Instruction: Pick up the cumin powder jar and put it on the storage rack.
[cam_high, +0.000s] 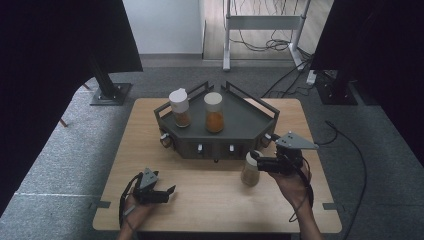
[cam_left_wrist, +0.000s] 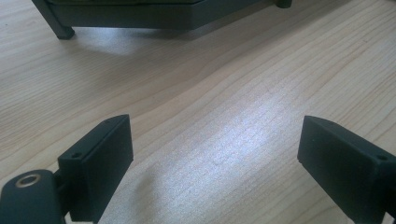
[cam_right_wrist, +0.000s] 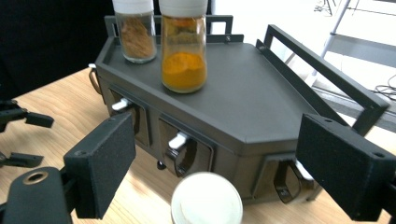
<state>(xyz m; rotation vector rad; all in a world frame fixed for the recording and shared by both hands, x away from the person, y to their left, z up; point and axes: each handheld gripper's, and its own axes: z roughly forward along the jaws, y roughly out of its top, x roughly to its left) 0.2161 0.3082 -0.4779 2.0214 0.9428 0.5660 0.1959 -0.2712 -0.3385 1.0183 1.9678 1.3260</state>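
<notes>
With its jaws spread and empty above the white-capped spice jar (cam_right_wrist: 206, 200) standing on the table (cam_high: 200, 200) near its right edge, the right gripper (cam_right_wrist: 212, 163) should probably descend squarely around the jar's body, while the left gripper (cam_left_wrist: 215, 154) waits open near the front-left corner.

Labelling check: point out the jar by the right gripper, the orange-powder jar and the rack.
jar (cam_high: 250, 172), high view, glass body.
orange-powder jar (cam_right_wrist: 183, 70), right gripper view, powder-filled glass.
rack (cam_right_wrist: 252, 93), right gripper view, bare top deck.
</notes>
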